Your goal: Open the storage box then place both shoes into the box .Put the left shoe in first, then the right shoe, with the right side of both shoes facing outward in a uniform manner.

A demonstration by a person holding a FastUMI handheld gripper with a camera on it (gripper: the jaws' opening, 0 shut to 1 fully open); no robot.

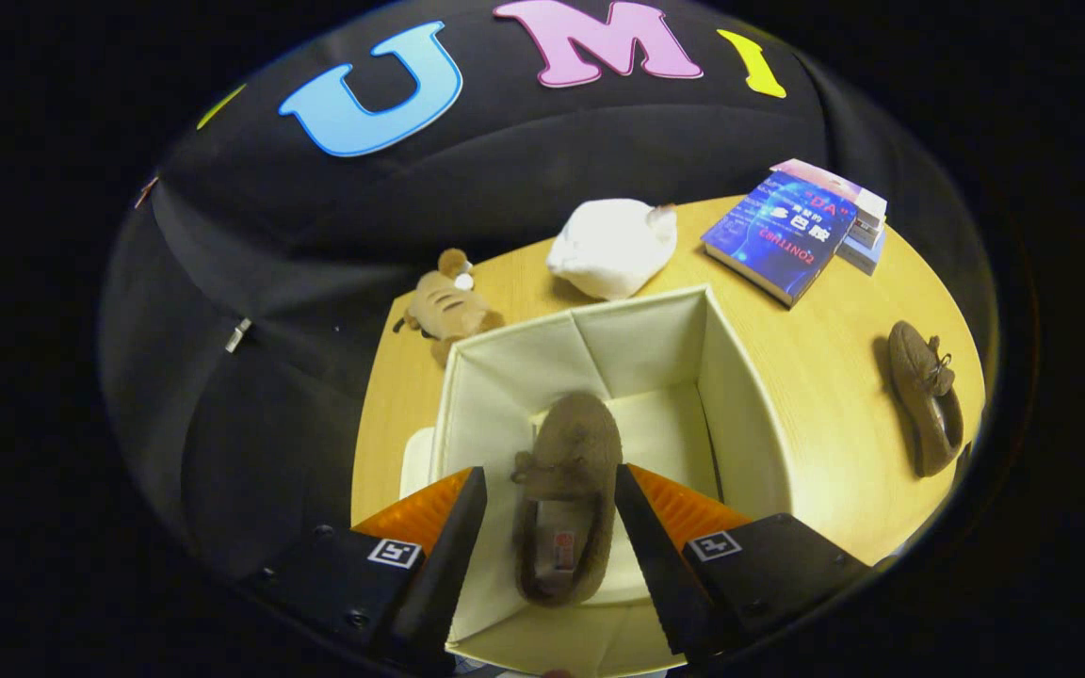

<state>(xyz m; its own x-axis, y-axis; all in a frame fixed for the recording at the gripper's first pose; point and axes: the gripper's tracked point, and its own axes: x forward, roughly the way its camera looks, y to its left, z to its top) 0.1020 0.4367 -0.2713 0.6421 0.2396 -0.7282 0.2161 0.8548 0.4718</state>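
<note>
Spread tongs (547,527) flank, without touching, a brown shoe (566,490) inside the open storage box (740,395), while another shoe (925,395) lies apart on the tabletop (816,377).

1. The table (816,377) is evenly and brightly lit from above.
2. Soft shadows are cast beside the far shoe (924,395).
3. Strong fisheye bending is seen at the rim.
4. The near shoe (566,490) is slightly blurred.

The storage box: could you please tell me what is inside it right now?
One brown shoe lies inside the open storage box, between the open gripper fingers. The fingers hide the box floor either side of it. The other shoe is on the table.
</note>
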